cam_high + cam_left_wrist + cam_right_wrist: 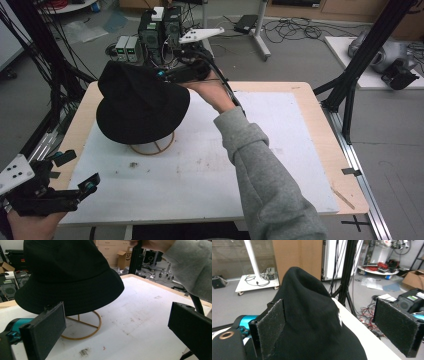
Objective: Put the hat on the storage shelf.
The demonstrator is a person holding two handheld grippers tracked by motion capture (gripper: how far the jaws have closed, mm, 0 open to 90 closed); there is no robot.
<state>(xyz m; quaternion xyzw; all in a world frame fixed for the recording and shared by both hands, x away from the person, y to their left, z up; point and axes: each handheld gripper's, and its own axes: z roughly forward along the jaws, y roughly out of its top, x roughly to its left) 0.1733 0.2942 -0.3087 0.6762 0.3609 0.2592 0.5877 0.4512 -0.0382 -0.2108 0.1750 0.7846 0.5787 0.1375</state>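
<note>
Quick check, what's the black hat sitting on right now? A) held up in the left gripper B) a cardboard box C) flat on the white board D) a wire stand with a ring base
D: the black hat sits on a wire stand whose ring base rests on the white board; the left gripper is apart from it, open.

White board [280,150] lies bare right of the hat [140,107] — its stand [152,146] blocks beneath.

Black hat [140,102]; tan wire stand [152,147]; white stained board [280,165]; grey sleeve [270,180].
</note>
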